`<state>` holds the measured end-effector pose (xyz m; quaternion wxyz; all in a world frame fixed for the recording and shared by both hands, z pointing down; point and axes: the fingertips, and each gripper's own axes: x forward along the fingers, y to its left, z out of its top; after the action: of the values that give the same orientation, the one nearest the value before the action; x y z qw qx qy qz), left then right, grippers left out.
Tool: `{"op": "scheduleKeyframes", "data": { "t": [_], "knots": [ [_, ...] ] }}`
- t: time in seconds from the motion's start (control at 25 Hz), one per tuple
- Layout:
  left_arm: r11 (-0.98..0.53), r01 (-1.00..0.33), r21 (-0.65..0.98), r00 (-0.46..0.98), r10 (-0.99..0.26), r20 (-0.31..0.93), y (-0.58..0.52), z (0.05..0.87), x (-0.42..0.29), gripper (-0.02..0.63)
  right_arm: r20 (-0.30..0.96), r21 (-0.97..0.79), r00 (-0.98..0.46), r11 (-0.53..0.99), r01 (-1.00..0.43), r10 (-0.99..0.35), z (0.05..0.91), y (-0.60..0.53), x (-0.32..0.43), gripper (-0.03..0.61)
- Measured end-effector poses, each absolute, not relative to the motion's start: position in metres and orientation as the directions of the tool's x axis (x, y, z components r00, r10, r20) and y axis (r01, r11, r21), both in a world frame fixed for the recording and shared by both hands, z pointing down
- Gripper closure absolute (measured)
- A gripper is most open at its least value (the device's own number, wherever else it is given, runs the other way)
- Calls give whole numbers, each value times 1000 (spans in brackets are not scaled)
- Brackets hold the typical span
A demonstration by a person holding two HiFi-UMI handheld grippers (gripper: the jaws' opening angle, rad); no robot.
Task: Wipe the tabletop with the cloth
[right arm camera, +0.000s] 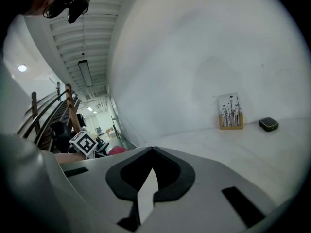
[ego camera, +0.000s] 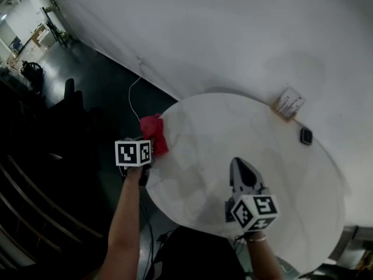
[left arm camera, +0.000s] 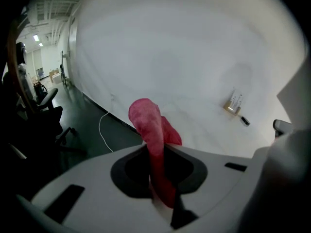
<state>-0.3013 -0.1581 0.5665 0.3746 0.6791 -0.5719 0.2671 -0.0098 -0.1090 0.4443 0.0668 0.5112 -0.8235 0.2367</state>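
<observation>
At the left rim of the round white bench (ego camera: 233,127) we see the left hand-held gripper (left arm camera: 160,178) clamped on the red cloth (left arm camera: 148,125) – it bunches upward from the jaws. Further right, our right hand-held gripper (right arm camera: 146,193) hangs over the bench – jaws together, empty. Far right stand a card holder (right arm camera: 230,111) and a small dark object (right arm camera: 268,124).

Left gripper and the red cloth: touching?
Touching. The left gripper view shows the red cloth clamped between the shut jaws of the left gripper, with its loose end poking out past them.
</observation>
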Motion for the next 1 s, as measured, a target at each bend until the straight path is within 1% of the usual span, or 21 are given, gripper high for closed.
{"op": "scheduleKeyframes", "data": {
  "t": [0.32,0.52,0.64,1.0],
  "knots": [
    [20,-989,149,107,-600,792,-127,562,-339,563,344,-314,-478,381,-870,-808,440,-95,-22,576],
    [45,-989,140,76,-657,750,-109,544,-348,563,342,-289,-482,398,-871,-807,435,-84,-29,577],
    [40,-989,145,75,-703,707,-99,528,-342,563,332,-279,-486,408,-869,-808,429,-78,-33,576],
    [-40,-996,85,82,-811,580,-83,472,-296,563,287,-271,-517,449,-851,-807,411,-63,-38,575]
  ]
}}
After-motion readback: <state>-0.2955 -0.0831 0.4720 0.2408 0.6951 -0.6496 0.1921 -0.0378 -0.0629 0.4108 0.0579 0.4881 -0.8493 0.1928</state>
